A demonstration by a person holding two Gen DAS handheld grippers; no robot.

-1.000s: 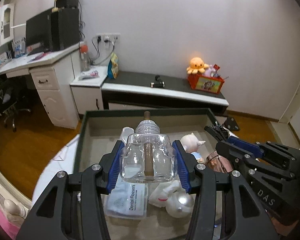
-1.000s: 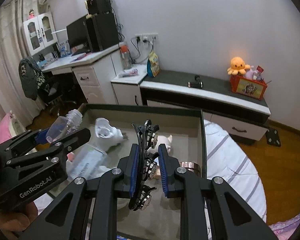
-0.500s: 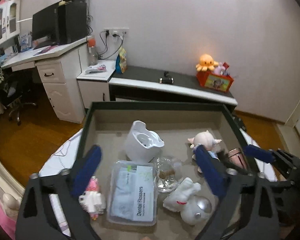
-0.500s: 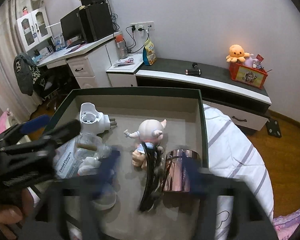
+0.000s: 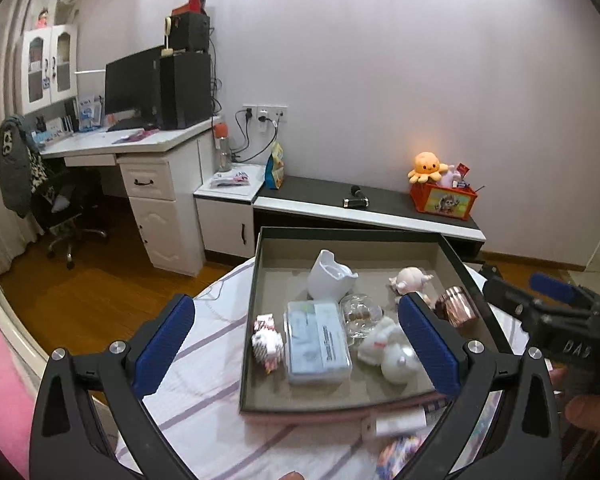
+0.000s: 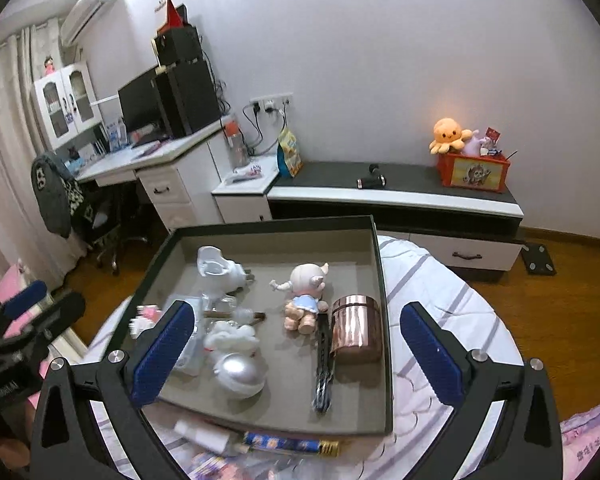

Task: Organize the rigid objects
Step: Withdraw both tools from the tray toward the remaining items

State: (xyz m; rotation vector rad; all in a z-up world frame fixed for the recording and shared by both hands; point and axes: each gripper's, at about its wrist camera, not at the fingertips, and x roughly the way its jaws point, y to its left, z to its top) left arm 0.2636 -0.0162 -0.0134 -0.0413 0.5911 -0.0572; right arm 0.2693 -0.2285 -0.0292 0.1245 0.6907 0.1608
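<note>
On the striped bedspread [image 6: 440, 292] sits the dark tray [image 6: 382, 320], glass bottle [image 5: 358, 316] and black hair clip [image 6: 324, 364] lying inside. Above it, left gripper [image 5: 300, 344] and right gripper [image 6: 300, 348] have just been opening; both gape fully wide, holding and touching nothing.

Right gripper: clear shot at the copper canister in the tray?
Probably yes. The right gripper is open and empty, and the copper canister stands unobstructed on top; only the black clip lies beside it.

Right gripper [image 6: 300, 354] fingers spread, empty, above tray [image 6: 384, 320], copper jar [image 6: 356, 328]
</note>
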